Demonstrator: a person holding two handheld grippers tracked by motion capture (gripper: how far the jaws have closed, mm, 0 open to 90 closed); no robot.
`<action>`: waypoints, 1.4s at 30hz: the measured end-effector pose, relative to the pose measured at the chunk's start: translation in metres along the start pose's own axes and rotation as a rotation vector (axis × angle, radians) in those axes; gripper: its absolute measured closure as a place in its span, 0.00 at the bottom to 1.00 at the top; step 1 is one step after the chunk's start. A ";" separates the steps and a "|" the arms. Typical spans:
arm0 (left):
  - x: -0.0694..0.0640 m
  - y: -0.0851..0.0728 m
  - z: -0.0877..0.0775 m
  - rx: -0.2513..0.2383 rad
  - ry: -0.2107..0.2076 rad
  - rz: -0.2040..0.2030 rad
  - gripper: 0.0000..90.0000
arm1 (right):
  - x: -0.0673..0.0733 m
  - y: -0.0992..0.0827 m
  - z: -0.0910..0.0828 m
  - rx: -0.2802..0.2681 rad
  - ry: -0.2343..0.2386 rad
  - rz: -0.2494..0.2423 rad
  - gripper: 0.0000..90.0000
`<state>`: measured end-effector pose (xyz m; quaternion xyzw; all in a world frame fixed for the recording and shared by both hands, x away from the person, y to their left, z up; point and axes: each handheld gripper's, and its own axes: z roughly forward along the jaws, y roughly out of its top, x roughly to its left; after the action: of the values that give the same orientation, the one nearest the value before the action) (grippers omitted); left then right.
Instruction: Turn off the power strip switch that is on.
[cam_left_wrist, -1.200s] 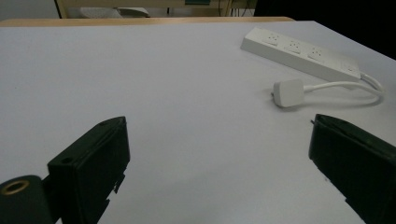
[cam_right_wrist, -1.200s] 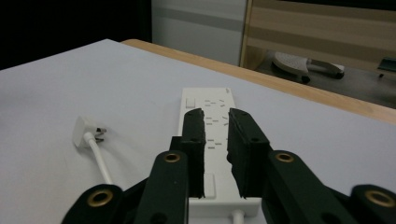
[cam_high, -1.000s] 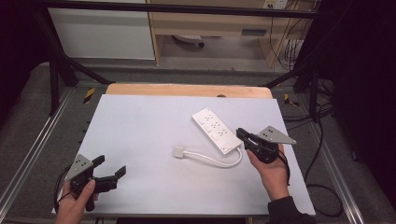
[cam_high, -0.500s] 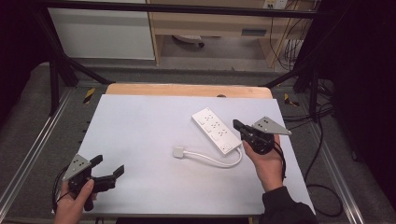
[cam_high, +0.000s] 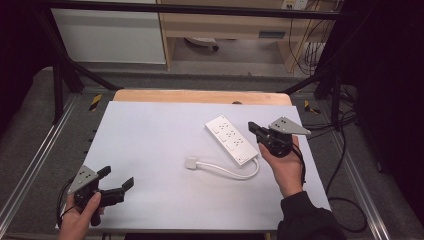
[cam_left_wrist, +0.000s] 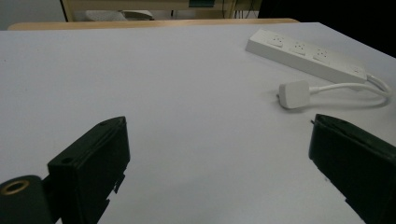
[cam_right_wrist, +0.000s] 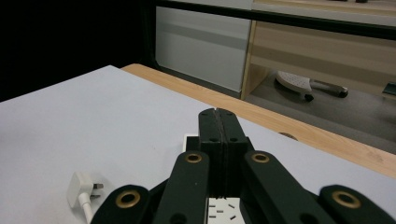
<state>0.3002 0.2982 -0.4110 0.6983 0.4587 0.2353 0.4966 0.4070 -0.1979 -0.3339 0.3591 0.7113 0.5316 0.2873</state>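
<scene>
Pale grey desk (cam_high: 165, 150) under bright light, wooden strip (cam_high: 200, 96) along the far edge, dark frame rails and grey floor on either side. Beyond the far edge, a white cabinet panel (cam_high: 107, 35) and an open wooden shelf (cam_high: 235, 25), cables (cam_high: 312, 50) hanging at the right. White power strip (cam_high: 231, 139) lying flat and diagonal, right of the desk's middle, its cord (cam_high: 235, 172) looping round to a white plug (cam_high: 192, 163) resting on the bare surface just left of it. Right claw (cam_high: 253, 128) held in the air at the strip's near right end, jaws pressed flat together, nothing between them; hand (cam_high: 285, 167) and dark sleeve (cam_high: 307, 220) behind. Left claw (cam_high: 117, 181) down at the near left corner, well apart from the strip, jaws spread wide, nothing in them. From the left claw view, low across the surface: strip (cam_left_wrist: 303, 53) and plug (cam_left_wrist: 294, 94) far off at the upper right, three socket faces readable, both black jaws framing bare desk. From the right claw view: closed jaws meeting in a thin seam straight ahead, a slice of the strip's socket face (cam_right_wrist: 224, 205) directly beneath, plug (cam_right_wrist: 79, 186) with its pins at lower left, and under the far shelf a pale wheeled base (cam_right_wrist: 299, 84) on the floor, small and dim from the high view.
</scene>
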 end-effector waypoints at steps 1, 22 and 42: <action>0.000 0.000 0.000 0.004 0.000 0.002 0.06 | 0.000 0.001 0.000 0.000 0.004 0.004 1.00; -0.002 0.001 0.002 -0.002 -0.008 0.021 0.06 | 0.004 0.005 0.017 0.073 0.038 0.005 1.00; -0.003 0.001 0.003 0.008 -0.009 0.034 0.06 | 0.003 0.007 0.014 0.075 0.039 0.001 1.00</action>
<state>0.3018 0.2939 -0.4108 0.7090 0.4455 0.2386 0.4919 0.4182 -0.1867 -0.3313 0.3594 0.7360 0.5118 0.2594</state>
